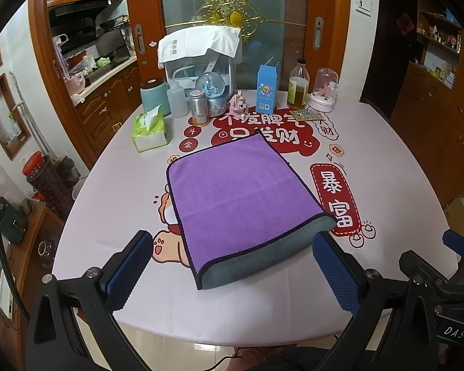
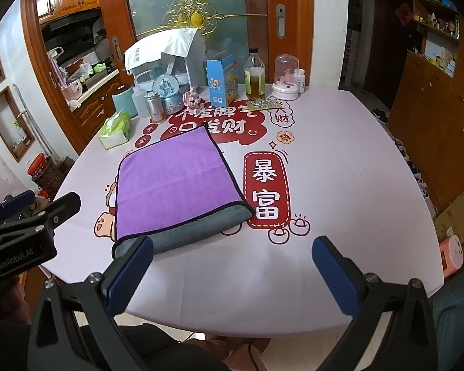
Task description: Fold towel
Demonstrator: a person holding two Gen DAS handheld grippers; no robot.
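Observation:
A purple towel [image 1: 232, 191] with a grey underside and dark trim lies folded flat on the round table [image 1: 102, 191]; its folded grey edge faces me. It also shows in the right wrist view [image 2: 173, 182]. My left gripper [image 1: 232, 266] is open and empty, held just in front of the towel's near edge. My right gripper [image 2: 232, 269] is open and empty, over the table to the right of the towel's near edge. The left gripper's body [image 2: 24, 232] shows at the left of the right wrist view.
At the table's far side stand a tissue pack [image 1: 148, 130], a teal canister [image 1: 153, 95], bottles, a snow globe [image 1: 213, 92], a blue carton [image 1: 267, 89], an oil bottle [image 1: 298, 85] and a glass dome [image 1: 324, 91]. Wooden cabinets [image 1: 433, 117] stand right.

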